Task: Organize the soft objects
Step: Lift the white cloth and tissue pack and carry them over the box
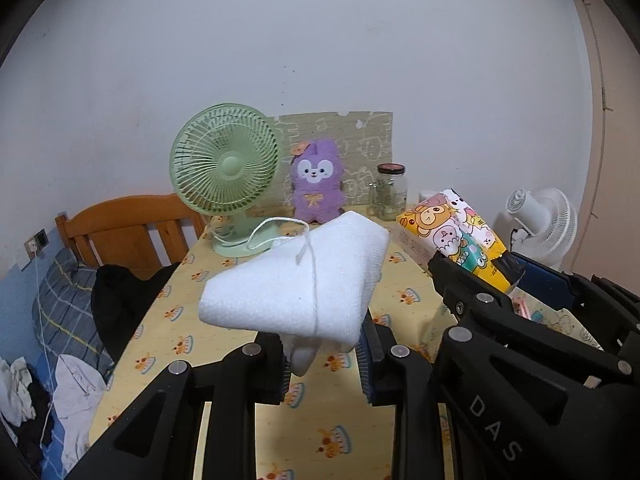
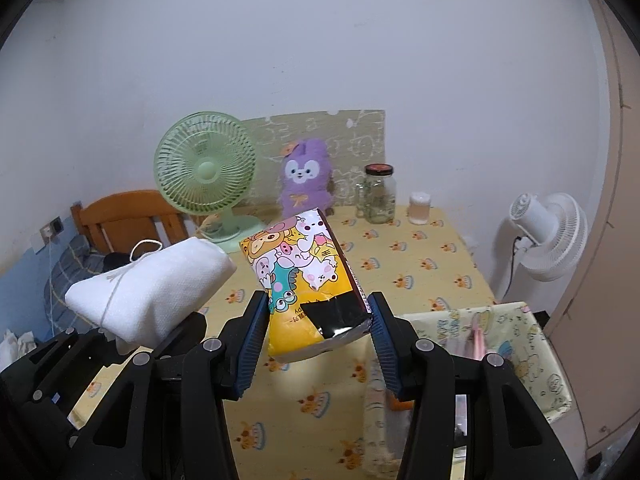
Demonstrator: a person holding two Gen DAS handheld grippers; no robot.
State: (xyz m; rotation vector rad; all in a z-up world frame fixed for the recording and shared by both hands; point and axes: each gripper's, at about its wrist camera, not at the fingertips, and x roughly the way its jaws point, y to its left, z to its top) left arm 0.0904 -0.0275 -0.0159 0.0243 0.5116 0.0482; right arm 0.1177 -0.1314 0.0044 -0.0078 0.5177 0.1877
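The left gripper (image 1: 324, 354) is pinched almost together on a hanging fold of a white towel (image 1: 296, 280), which is tied with string and rides above and just ahead of its fingers, clear of the bench (image 1: 224, 320). The hold is only on that small tail under the bundle, so the towel could tip or slide out if the hand tilts or jerks; the loose string loop on top might also snag the green fan (image 1: 224, 164) standing ahead to the left.

Beside it on the right, the right gripper (image 2: 318, 322) is part-spread and squeezing a tissue pack (image 2: 304, 268) by its lower end. The pack stands up from the fingers, also off the bench. Its slick wrapper and the low grip make it likely to pivot or slip forward.

The two loads sit near each other, so they may bump if the hands close in.

To the right of the right gripper lies a cloth-lined bin (image 2: 516, 344), probably where these go. Farther ahead, at the wall, sits a purple plush (image 2: 304, 182), with a jar (image 2: 378, 194) to its right; a wide swing could knock the jar.
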